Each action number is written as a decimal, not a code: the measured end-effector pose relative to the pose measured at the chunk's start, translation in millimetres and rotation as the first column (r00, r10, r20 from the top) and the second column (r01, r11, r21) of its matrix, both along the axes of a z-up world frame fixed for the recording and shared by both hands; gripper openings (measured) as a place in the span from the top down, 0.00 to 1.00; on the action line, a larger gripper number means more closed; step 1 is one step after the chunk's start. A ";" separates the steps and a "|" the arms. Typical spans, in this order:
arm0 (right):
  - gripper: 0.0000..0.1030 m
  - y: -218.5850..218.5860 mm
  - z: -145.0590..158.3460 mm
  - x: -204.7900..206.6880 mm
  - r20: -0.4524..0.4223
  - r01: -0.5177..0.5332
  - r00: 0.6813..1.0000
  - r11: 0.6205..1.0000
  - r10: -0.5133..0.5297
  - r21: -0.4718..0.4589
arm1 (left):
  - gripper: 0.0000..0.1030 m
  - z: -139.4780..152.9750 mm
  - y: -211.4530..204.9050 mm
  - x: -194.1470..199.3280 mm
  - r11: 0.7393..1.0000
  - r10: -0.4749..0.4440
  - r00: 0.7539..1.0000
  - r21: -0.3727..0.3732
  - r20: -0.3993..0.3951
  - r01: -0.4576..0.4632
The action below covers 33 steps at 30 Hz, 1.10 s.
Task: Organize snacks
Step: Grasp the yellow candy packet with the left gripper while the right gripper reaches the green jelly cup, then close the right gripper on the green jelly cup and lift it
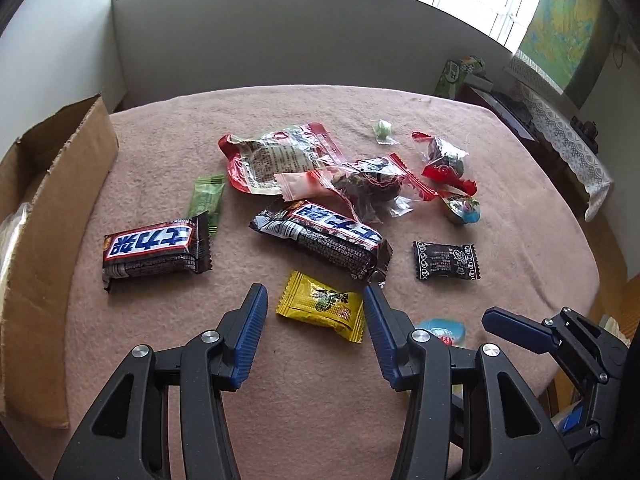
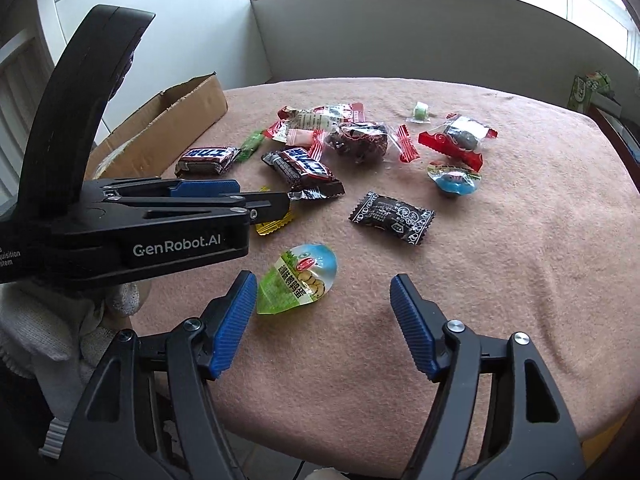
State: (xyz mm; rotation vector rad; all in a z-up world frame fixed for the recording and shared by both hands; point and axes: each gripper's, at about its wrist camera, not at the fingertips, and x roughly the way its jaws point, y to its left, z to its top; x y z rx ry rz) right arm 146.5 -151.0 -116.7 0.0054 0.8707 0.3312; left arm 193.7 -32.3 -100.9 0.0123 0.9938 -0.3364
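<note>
Left wrist view: left gripper (image 1: pixel 315 304) released, jaws spread wide above the pink fleece table cover (image 1: pixel 520 272), straddling the small yellow crinkle-edged foil sachet (image 1: pixel 322 306), which lies flat just beyond the blue ribbed pads (image 1: pixel 252 336); no contact visible. Beyond it, two dark chocolate bars with blue-and-white lettering: one at left (image 1: pixel 154 252), one at centre (image 1: pixel 324 238) lying diagonally. Farther off, a loose heap of red-and-clear plastic snack bags (image 1: pixel 280 160); at right, a small black printed candy wrapper (image 1: pixel 446 261). Open brown cardboard box (image 1: pixel 60 184) along the left edge of the table, the likely destination. Handling estimate for the sachet: very light, thin, flexible, slick foil; likely to slide on closing. Recommended hold: across the short width at mid-body, pads low to the cloth, not on the crimped ends. Right wrist view: right gripper (image 2: pixel 323 300) likewise released, jaws well apart, holding nothing. Teardrop-shaped jelly cup with green-and-blue printed film lid (image 2: pixel 298 278) just inside the left pad, near edge of the table. Handling estimate: stiffer moulded cup, light, smooth rim; hold across the cup body. Left gripper body crossing the left of the view, covering most of the sachet. Remaining snacks spread across the middle of the cover, well apart from the right gripper.
</note>
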 end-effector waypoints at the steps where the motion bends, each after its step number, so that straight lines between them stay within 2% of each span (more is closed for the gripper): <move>1: 0.30 -0.1 0.0 0.4 0.000 0.003 1.000 1.000 -0.003 -0.001 | 0.53 -1.3 -3.5 1.5 1.000 -0.004 1.000 0.008 0.000 0.004; 6: 0.30 -0.2 -1.8 4.9 -0.002 0.018 1.000 1.000 -0.018 -0.004 | 0.54 -7.0 -10.9 -0.2 0.998 -0.021 1.000 0.068 0.020 0.019; 8: 0.30 0.9 -2.8 6.6 -0.007 0.018 1.000 1.000 -0.018 -0.003 | 0.60 -7.4 -8.5 -2.9 0.997 -0.022 0.999 0.080 0.029 0.020; 13: 0.30 11.4 -5.7 9.0 -0.006 -0.002 1.000 1.000 0.001 -0.025 | 0.69 -6.4 1.1 -5.7 0.997 -0.016 1.000 0.070 0.025 0.014; 19: 0.31 22.8 -7.1 13.0 0.005 0.001 1.000 0.997 -0.001 -0.071 | 0.71 -6.1 16.5 -11.8 0.999 -0.004 1.000 0.048 0.024 0.003; 21: 0.41 26.4 -7.5 14.8 0.015 0.008 1.000 0.994 -0.007 -0.106 | 0.71 -6.0 21.6 -14.4 0.999 0.002 1.000 0.033 0.023 -0.003; 25: 0.55 32.1 -7.8 12.6 0.035 0.000 0.999 0.987 0.006 -0.158 | 0.72 -6.4 27.9 -20.8 1.000 0.011 0.999 0.014 0.033 -0.012; 29: 0.59 34.6 -8.0 9.8 0.047 0.000 0.999 0.985 0.008 -0.175 | 0.74 -6.2 33.8 -27.9 1.000 0.028 0.999 -0.005 0.040 -0.027; 33: 0.68 35.4 -6.1 8.0 0.046 -0.004 0.999 0.985 0.012 -0.171 | 0.74 -5.0 40.3 -34.3 0.999 0.041 0.998 -0.027 0.037 -0.040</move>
